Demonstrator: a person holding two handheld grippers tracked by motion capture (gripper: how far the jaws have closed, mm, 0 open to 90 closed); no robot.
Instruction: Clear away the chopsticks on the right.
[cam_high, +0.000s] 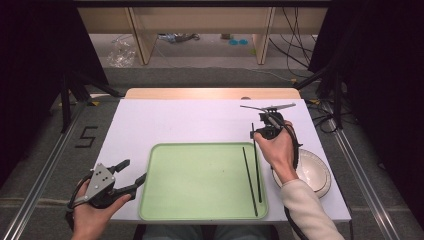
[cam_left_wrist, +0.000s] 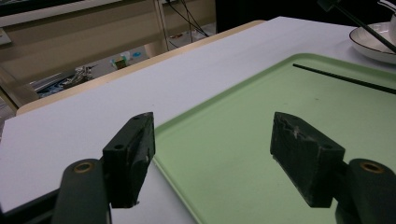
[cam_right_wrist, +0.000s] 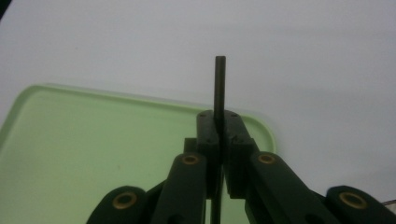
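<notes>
Chopstick (cam_right_wrist: 219, 88): thin, stiff, light, slippery; right gripper (cam_right_wrist: 219, 126) fingers are pinching it near one end; left gripper (cam_left_wrist: 212, 154) fingers are gaping wide.

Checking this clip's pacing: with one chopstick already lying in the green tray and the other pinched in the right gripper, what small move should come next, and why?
Probably lower the right gripper a little further, then release. Its held chopstick slants over the green tray, beside the lying chopstick, so it looks nearly placed.
</notes>
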